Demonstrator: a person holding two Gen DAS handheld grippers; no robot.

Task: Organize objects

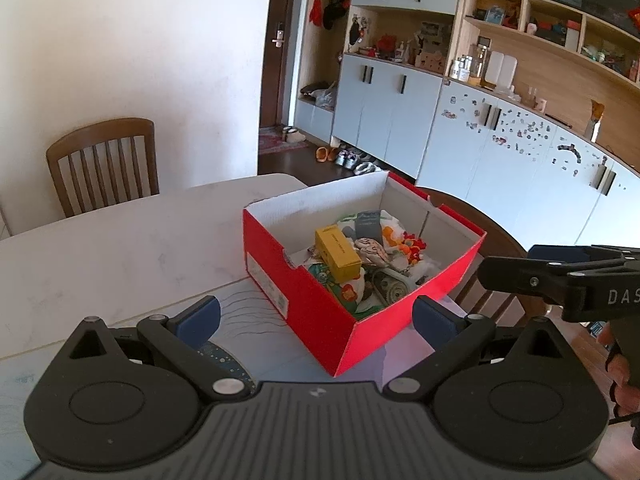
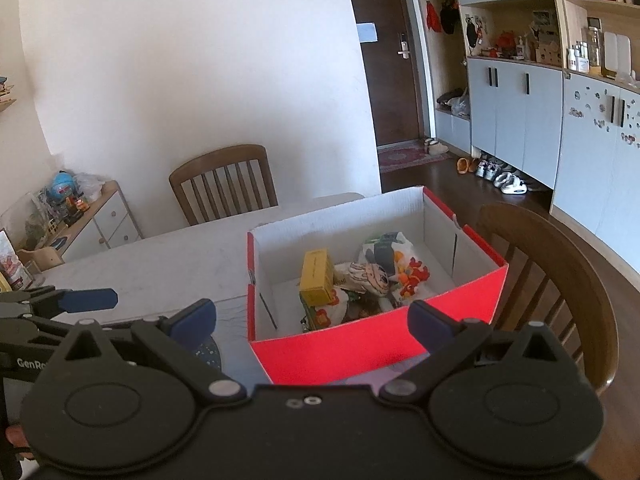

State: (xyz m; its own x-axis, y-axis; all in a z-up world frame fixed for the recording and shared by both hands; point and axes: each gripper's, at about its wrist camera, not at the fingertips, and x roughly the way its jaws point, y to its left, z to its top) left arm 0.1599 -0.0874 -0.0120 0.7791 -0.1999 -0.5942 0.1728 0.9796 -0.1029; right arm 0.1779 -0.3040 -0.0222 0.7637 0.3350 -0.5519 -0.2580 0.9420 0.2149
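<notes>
A red shoebox (image 1: pixel 320 312) with a white inside stands on the white table (image 1: pixel 120 248); it also shows in the right wrist view (image 2: pixel 360 348). Inside lie a yellow box (image 1: pixel 338 254), a round patterned toy (image 1: pixel 372 250), orange-red small toys (image 1: pixel 412 246), a toy vehicle (image 1: pixel 394 286) and printed cloth. In the right wrist view the yellow box (image 2: pixel 317 282) lies left of the round toy (image 2: pixel 370 278). My left gripper (image 1: pixel 316 316) is open and empty in front of the box. My right gripper (image 2: pixel 312 320) is open and empty, just before the box's near wall.
A patterned mat (image 1: pixel 240 320) lies under the box's near corner. Wooden chairs stand behind the table (image 1: pixel 104 164) and at its right (image 2: pixel 560 272). Grey cabinets and shelves (image 1: pixel 500 140) line the right wall. A small cluttered drawer unit (image 2: pixel 96 220) stands at far left.
</notes>
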